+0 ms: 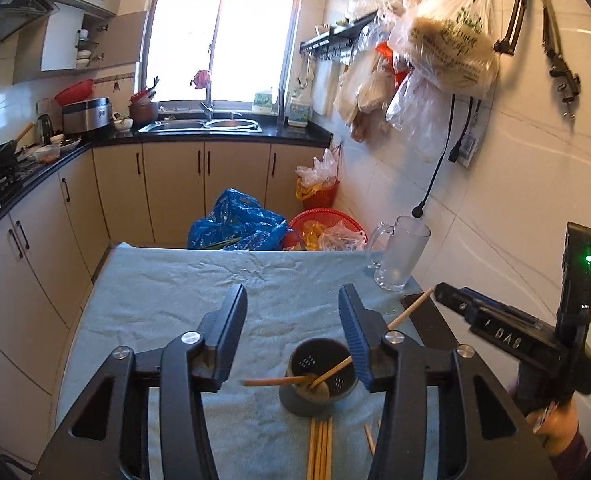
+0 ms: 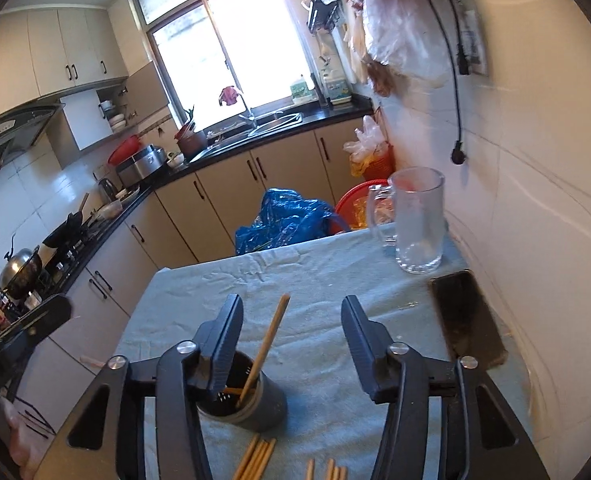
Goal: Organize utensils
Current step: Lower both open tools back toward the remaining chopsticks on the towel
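A dark grey utensil holder [image 1: 321, 380] stands on the blue cloth, low between my left gripper's fingers. Two wooden chopsticks [image 1: 327, 374] lean in it, one tipped left, one slanting up to the right behind the right finger. My left gripper [image 1: 293, 312] is open above the cloth with nothing between its pads. In the right wrist view the holder [image 2: 255, 404] sits under the left finger, with one chopstick [image 2: 269, 344] standing up out of it. My right gripper [image 2: 291, 320] is open and empty. Several loose chopsticks [image 1: 321, 448] [image 2: 255, 460] lie on the cloth in front of the holder.
A glass mug [image 2: 419, 220] stands at the table's far right corner. A black phone [image 2: 467, 316] lies along the right edge by the tiled wall. A blue bag [image 1: 235, 226] and red baskets [image 1: 327, 220] sit on the floor beyond the table [image 1: 167, 280]. A hand [image 1: 555, 420] grips the other tool.
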